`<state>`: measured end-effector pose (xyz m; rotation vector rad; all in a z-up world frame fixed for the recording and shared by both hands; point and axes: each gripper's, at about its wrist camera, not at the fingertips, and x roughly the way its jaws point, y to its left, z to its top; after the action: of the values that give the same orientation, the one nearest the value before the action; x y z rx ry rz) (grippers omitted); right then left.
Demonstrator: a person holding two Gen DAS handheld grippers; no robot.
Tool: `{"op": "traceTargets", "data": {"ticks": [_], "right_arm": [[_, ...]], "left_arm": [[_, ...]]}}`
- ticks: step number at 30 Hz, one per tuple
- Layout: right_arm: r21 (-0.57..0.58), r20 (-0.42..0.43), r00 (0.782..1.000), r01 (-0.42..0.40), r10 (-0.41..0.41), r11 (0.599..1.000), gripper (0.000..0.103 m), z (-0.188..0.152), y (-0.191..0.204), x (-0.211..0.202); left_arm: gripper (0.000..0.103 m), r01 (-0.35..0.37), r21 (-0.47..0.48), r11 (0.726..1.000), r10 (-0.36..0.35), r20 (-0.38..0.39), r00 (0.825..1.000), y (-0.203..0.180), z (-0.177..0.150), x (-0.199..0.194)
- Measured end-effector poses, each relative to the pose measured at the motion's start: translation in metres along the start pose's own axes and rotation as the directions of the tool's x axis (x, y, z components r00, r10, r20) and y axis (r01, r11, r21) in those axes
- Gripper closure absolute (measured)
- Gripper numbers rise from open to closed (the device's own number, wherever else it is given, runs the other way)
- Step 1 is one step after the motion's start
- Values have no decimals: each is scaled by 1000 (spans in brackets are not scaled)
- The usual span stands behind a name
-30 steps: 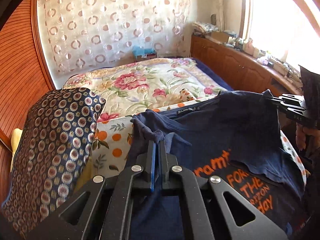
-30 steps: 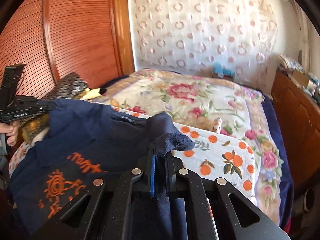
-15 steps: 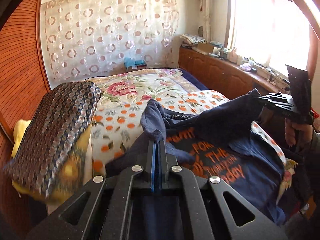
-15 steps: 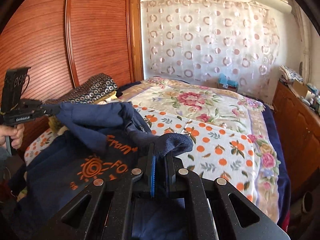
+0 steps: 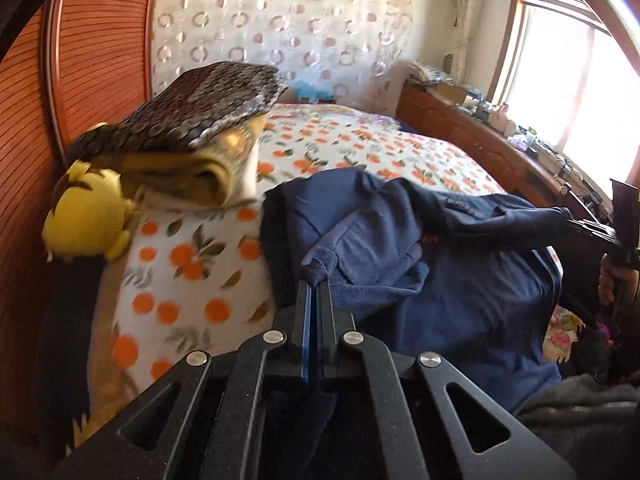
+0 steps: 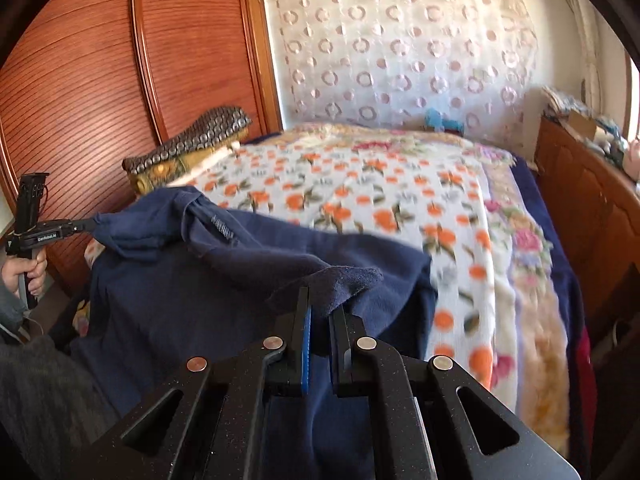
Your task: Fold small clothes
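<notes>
A navy blue T-shirt (image 5: 460, 280) hangs stretched between my two grippers above the near end of the bed; it also shows in the right wrist view (image 6: 192, 292). My left gripper (image 5: 316, 286) is shut on one bunched corner of the shirt. My right gripper (image 6: 322, 300) is shut on the other bunched corner. Each gripper shows in the other's view, the right one (image 5: 576, 224) at far right and the left one (image 6: 86, 225) at far left, each pinching the cloth. The orange print is hidden.
The bed carries an orange-dotted white blanket (image 6: 360, 200) over a floral quilt (image 6: 532, 248). A patterned pillow (image 5: 208, 104) on a folded yellow blanket and a yellow plush toy (image 5: 84, 216) lie at the left. A wooden wardrobe (image 6: 100, 92) stands left, a wooden cabinet (image 6: 592, 200) right.
Both grippers have pulled back toward the foot of the bed and risen. The shirt has come up off the blanket and its orange print has turned out of sight.
</notes>
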<state>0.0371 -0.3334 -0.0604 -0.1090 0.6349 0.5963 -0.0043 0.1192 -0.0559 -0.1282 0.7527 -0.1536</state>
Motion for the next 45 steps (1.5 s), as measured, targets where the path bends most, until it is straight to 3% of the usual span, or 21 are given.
{"op": "traceTargets", "data": {"ticks": [5, 11, 14, 17, 19, 22, 24, 27, 32, 40, 45], "right_arm": [[15, -61, 998, 1, 0, 1000, 96, -10, 9, -13], [2, -121, 991, 50, -49, 999, 96, -2, 21, 5], [10, -108, 993, 49, -48, 999, 86, 10, 22, 4], [4, -82, 996, 47, -46, 999, 74, 20, 28, -1], [-8, -66, 997, 49, -50, 999, 66, 25, 34, -6], [-25, -43, 998, 46, -47, 999, 63, 31, 42, -11], [-44, -30, 998, 47, -49, 998, 62, 35, 49, -13], [-68, -17, 999, 38, -39, 997, 57, 39, 55, -10], [-92, -36, 999, 2, -5, 996, 55, 41, 58, 20], [-33, -81, 997, -14, 11, 999, 55, 52, 50, 76], [9, -141, 990, -13, 14, 1000, 55, 57, 42, 102]], "left_arm": [[100, -27, 4, 1000, 27, -24, 999, 6, -10, -3], [100, -40, 14, 999, 40, -58, 997, 6, -16, 2], [98, -18, 1, 1000, 18, -60, 998, 4, -11, 2], [62, 22, 8, 1000, -22, -34, 999, -4, -6, -2], [55, 34, 19, 999, -33, -46, 998, -9, -3, -2], [51, 45, 48, 998, -43, -57, 997, -18, 0, 1], [35, 53, 60, 997, -49, -57, 997, -23, 4, 5], [26, 108, 68, 992, -103, -66, 992, -30, 12, 14], [26, 138, 107, 985, -129, -81, 988, -44, 37, 40], [26, 184, 144, 972, -166, -128, 978, -65, 65, 95], [54, 207, 147, 967, -180, -177, 968, -74, 65, 119]]}}
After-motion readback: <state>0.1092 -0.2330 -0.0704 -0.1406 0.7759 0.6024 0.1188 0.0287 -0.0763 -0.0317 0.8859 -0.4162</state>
